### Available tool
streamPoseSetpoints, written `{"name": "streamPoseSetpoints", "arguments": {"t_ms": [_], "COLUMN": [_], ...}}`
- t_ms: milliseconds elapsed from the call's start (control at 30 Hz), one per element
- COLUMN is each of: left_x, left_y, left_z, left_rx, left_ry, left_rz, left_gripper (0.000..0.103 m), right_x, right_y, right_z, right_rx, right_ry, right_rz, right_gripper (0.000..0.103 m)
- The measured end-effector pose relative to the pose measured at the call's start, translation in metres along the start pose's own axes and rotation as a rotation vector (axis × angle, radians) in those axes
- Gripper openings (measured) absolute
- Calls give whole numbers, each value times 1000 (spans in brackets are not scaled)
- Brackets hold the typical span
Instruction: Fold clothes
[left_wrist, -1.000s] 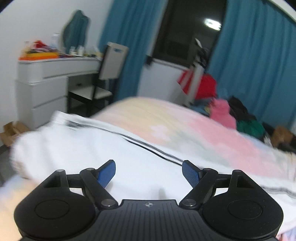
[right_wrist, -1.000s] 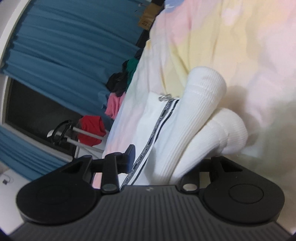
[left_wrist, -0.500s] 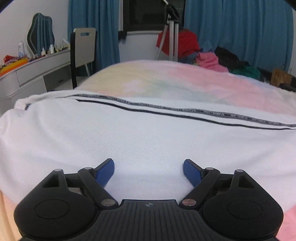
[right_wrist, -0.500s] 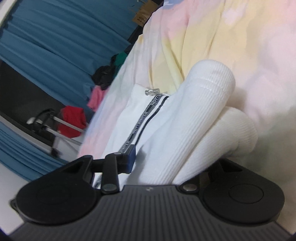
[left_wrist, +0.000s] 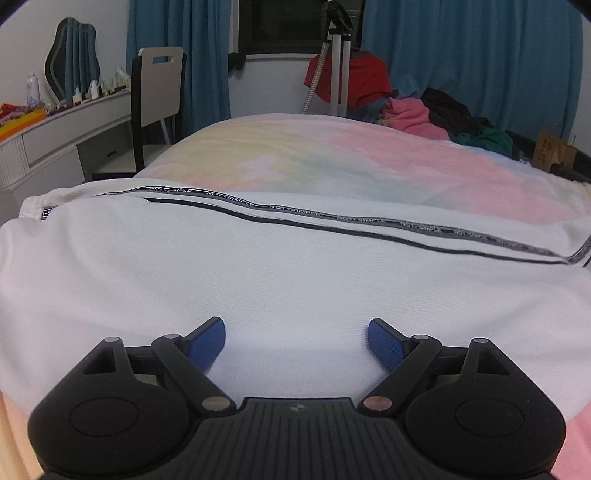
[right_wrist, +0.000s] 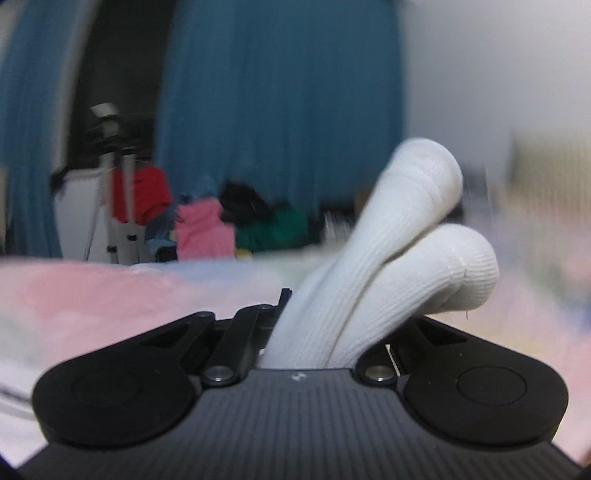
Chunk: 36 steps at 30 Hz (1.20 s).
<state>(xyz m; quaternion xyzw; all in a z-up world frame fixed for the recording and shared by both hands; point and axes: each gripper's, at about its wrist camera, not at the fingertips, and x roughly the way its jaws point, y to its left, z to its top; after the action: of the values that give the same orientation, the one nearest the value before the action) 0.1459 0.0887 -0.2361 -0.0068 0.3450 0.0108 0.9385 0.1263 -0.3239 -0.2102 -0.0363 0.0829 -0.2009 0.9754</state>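
Note:
A white garment (left_wrist: 258, 266) with a black lettered stripe (left_wrist: 332, 218) lies spread flat on the pastel bedspread (left_wrist: 332, 158). My left gripper (left_wrist: 295, 341) is open, its blue pads (left_wrist: 207, 341) just above the garment's near edge, holding nothing. In the right wrist view my right gripper (right_wrist: 332, 325) is shut on a folded white ribbed cuff (right_wrist: 399, 236) of the garment, which sticks up between the jaws above the bed. That view is motion-blurred.
A white dresser (left_wrist: 55, 140) and a chair (left_wrist: 159, 96) stand at the left. A tripod with red cloth (left_wrist: 343, 77) and a pile of pink, black and green clothes (left_wrist: 436, 114) lie beyond the bed, before blue curtains (left_wrist: 461, 55).
My left gripper has lowered and squared up over the flattened garment. My right gripper has swung upright with the cuff still clamped, its view turning from the bed toward the curtains.

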Motion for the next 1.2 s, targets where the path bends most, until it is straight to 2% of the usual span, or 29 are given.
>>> {"name": "streamPoseSetpoints", "arguments": {"t_ms": [167, 267, 333, 433, 500, 533, 733, 833, 1033, 1100, 1200], "left_x": [-14, -25, -32, -37, -41, -43, -47, -48, -43, -44, -49], "left_y": [14, 23, 30, 43, 51, 55, 60, 60, 65, 66, 66], "left_z": [9, 19, 25, 28, 31, 32, 36, 37, 34, 33, 31], "left_rx": [-62, -63, -72, -113, -141, -155, -160, -167, -193, -199, -204], "left_ry": [-22, -54, -75, -89, -98, -102, -125, -133, -125, -126, -139], "left_rz": [-41, -31, -16, -37, -51, -58, -98, -125, -128, -129, -133], "left_gripper": [85, 85, 85, 85, 85, 85, 85, 85, 85, 85, 85], "right_x": [-52, -80, -93, -99, -101, -101, -106, -117, -118, -114, -119], "right_y": [91, 144, 176, 214, 232, 236, 225, 235, 268, 268, 257], "right_z": [16, -2, -24, -65, -93, -102, -85, -81, -74, -66, -50], "right_rx": [-244, -374, -458, -556, -639, -675, -631, -624, -624, -599, -526], "right_ry": [-163, -195, -184, -80, -20, -18, -24, -33, -15, 34, 145], "right_rz": [151, 258, 331, 433, 463, 454, 449, 481, 535, 570, 681], "right_gripper": [15, 14, 14, 14, 15, 15, 15, 15, 16, 18, 42]}}
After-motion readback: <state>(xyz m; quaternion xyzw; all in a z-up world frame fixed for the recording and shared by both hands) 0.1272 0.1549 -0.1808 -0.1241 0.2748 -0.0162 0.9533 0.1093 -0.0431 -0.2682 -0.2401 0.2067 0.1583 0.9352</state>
